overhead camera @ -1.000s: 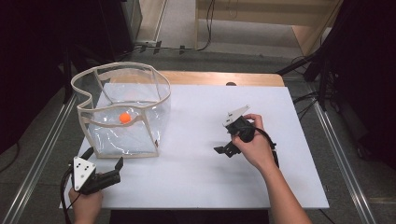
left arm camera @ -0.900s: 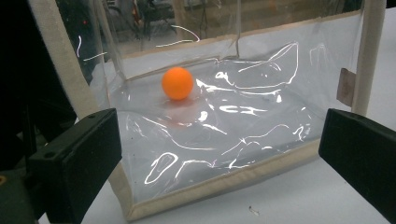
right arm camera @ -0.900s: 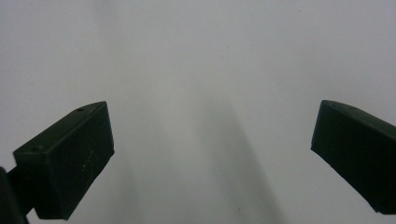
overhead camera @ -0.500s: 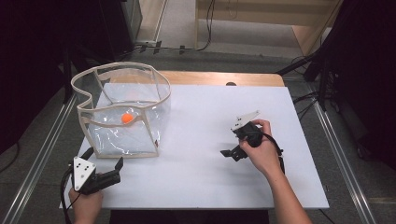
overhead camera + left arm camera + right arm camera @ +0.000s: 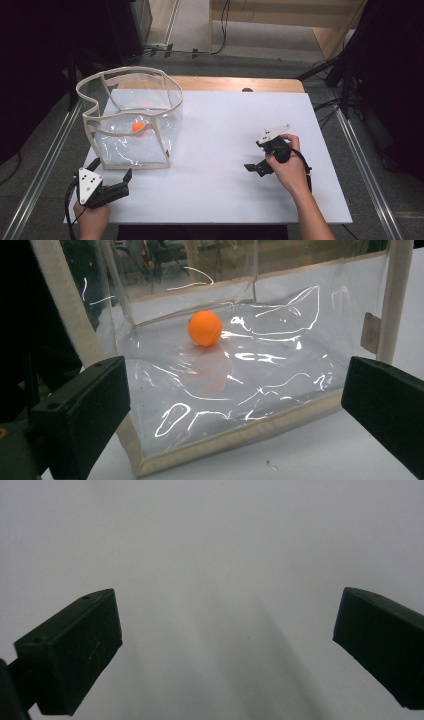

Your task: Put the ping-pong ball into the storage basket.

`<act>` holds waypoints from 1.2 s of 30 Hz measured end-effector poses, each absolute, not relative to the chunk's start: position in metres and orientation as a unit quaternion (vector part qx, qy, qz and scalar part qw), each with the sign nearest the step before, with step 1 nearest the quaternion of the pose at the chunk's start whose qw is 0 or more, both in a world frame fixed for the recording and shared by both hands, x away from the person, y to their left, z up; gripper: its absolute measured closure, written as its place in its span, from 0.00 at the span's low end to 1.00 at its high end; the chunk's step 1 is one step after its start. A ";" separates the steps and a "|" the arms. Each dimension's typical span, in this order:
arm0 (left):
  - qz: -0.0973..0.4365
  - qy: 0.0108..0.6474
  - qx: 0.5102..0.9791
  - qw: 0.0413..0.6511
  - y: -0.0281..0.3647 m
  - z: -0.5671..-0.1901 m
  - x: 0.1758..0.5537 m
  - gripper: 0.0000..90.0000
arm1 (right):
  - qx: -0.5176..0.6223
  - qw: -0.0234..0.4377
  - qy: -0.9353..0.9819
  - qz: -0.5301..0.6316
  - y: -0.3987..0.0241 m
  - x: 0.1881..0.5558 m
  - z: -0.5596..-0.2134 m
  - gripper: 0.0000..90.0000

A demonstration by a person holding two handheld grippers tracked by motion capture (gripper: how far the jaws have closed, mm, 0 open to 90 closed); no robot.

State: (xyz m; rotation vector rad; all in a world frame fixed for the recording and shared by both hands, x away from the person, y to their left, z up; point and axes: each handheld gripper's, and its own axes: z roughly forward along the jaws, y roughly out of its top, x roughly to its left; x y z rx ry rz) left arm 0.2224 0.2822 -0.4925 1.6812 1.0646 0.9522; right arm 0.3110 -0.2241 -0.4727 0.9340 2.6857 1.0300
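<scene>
Clear bag, trimmed in beige webbing, stands open-mouthed on the left half of the white desk, its near face just ahead of the left tongs. It looks light and floppy: the thin plastic walls wrinkle and glare in the left gripper view, so they would likely slip and buckle under a pinch. The stiffer beige trim along the bottom edge and the upright corner strip seem the safer places to take hold, or the top rim, which keeps the mouth open.

Inside, 1 orange ball rests on the bag's floor toward the back wall. It appears small, smooth and light, apt to roll if the bag tips.

The left tongs sit low at the desk's near left corner, spread wide, with both jaws framing the bag's near face and touching nothing. The right tongs rest well apart on the right half of the desk, likewise spread wide over bare white surface, holding nothing.
</scene>
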 end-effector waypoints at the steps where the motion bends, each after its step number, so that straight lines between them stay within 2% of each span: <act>1: 0.385 0.431 0.680 0.450 0.282 -0.492 0.222 0.00 | 0.311 0.059 0.885 0.341 -0.225 0.310 -0.474 0.00; 36: 0.387 0.429 0.682 0.449 0.282 -0.492 0.222 0.00 | 0.354 0.093 0.845 0.390 -0.278 0.278 -0.489 0.00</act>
